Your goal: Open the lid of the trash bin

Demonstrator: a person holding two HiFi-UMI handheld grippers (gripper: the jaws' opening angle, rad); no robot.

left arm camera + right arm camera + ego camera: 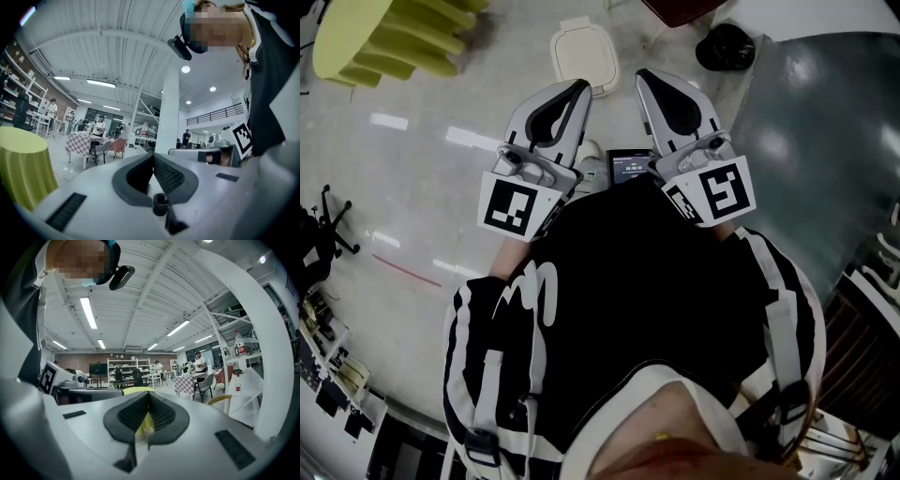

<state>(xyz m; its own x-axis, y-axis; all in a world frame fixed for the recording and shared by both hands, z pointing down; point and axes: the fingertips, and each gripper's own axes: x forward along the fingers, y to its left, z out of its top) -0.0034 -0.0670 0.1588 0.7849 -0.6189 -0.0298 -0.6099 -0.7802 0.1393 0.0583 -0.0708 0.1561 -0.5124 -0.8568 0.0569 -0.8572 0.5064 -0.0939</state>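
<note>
The left gripper [565, 101] is held close before the person's chest, pointing forward, its fingers pressed together on nothing. The right gripper [667, 89] sits alongside in the same pose, fingers likewise closed and empty. Just beyond their tips, on the floor [441, 187], stands the trash bin [580, 54], seemingly closed.

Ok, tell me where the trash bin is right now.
Head view, top centre: the trash bin sits on the floor just past the left tongs, between the yellow ribbed object and the black bag.
</note>
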